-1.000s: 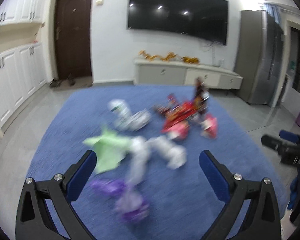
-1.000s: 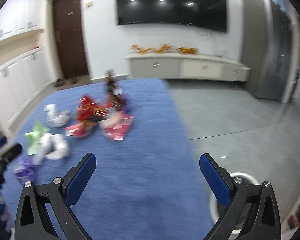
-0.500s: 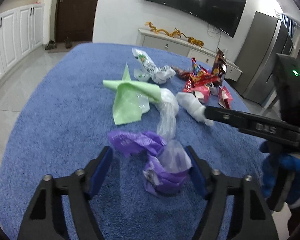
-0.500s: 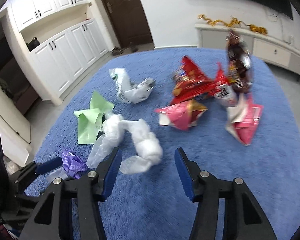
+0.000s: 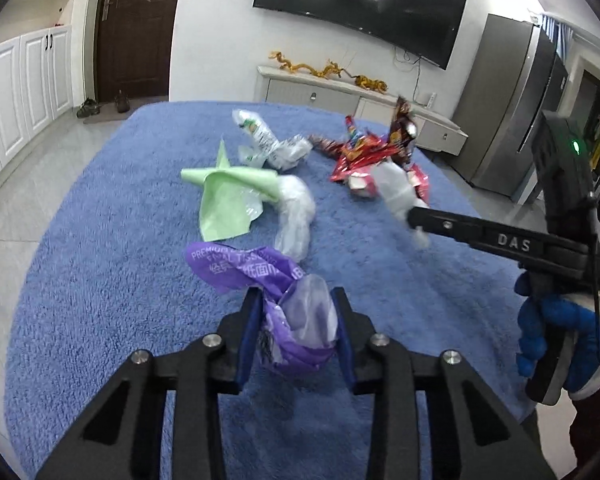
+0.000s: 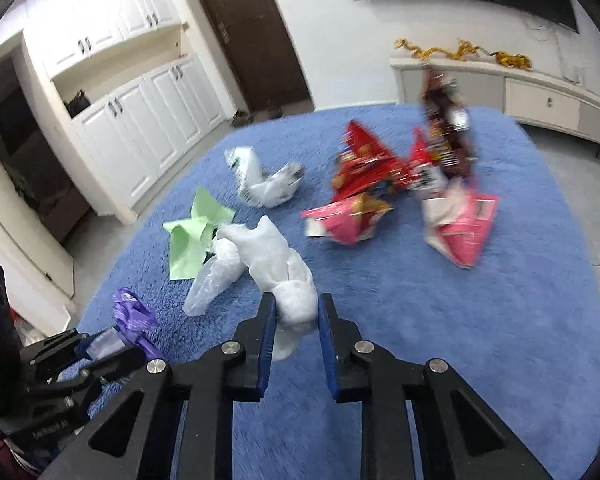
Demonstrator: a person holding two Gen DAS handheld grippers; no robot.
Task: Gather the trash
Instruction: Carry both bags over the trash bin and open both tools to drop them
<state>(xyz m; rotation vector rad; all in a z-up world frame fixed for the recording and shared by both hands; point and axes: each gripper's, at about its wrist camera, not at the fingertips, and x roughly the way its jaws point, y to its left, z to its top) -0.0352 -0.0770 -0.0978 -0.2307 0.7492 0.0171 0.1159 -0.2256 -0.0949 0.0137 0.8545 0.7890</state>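
Trash lies scattered on a blue rug (image 5: 100, 240). My left gripper (image 5: 296, 300) is closing, its pads pressing a crumpled purple tissue wrapper (image 5: 240, 268) near the rug's front. My right gripper (image 6: 296, 304) is closing on one end of a long white plastic bag (image 6: 276, 256); that gripper (image 5: 414, 216) reaches in from the right in the left wrist view, held by a blue-gloved hand (image 5: 552, 332). Past them lie a green paper (image 5: 228, 200), a printed clear bag (image 5: 272, 148), red snack wrappers (image 6: 364, 164), a pink wrapper (image 6: 464, 232) and a dark snack bag (image 6: 448, 128).
The rug sits on grey tile floor. White cupboards (image 6: 140, 128) and a dark door (image 5: 136, 28) stand to the left, a low TV cabinet (image 5: 340, 92) at the back wall and a steel fridge (image 5: 512, 120) to the right.
Both grippers moved forward and down to the rug and went from wide open to closed, the left onto the purple wrapper, the right onto the white bag.
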